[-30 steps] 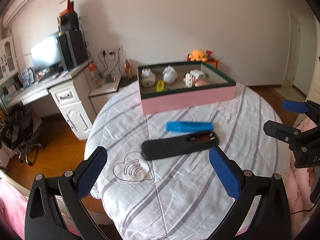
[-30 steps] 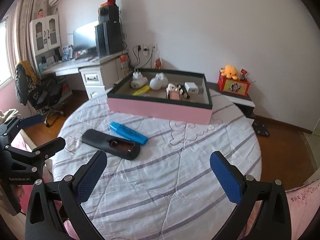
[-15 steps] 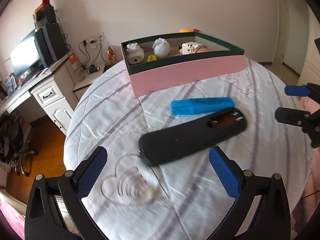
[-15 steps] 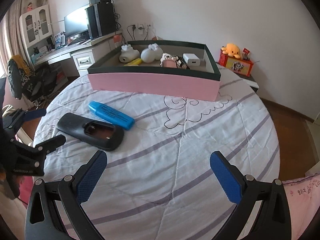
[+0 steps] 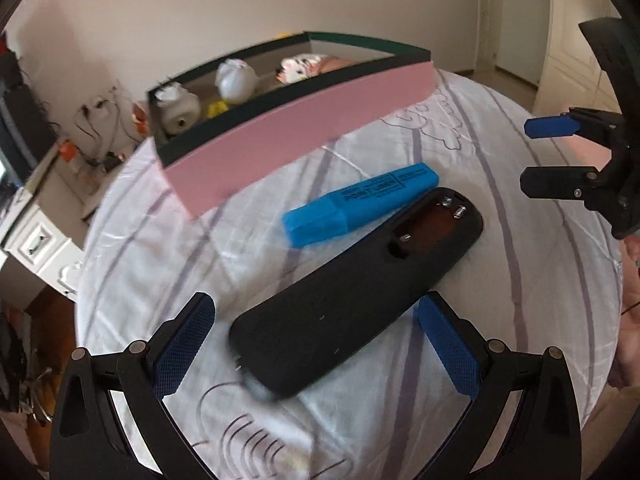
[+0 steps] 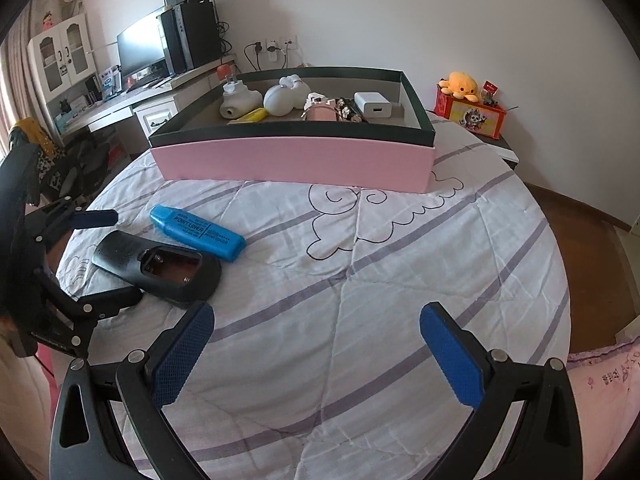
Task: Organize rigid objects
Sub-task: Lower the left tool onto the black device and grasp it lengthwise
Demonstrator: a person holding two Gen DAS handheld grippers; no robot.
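black case between the left claw's fingers

the left claw [image 5: 314, 344] is spread wide, its fingers on either side of the near end of the black case [image 5: 356, 300], not touching it. the case lies on the bed [image 6: 400, 280] near its left edge, just beside the blue marker [image 5: 360, 204]. the pink box [image 6: 292, 160] sits at the far edge. the right claw [image 6: 316, 348] is spread over bare quilt.
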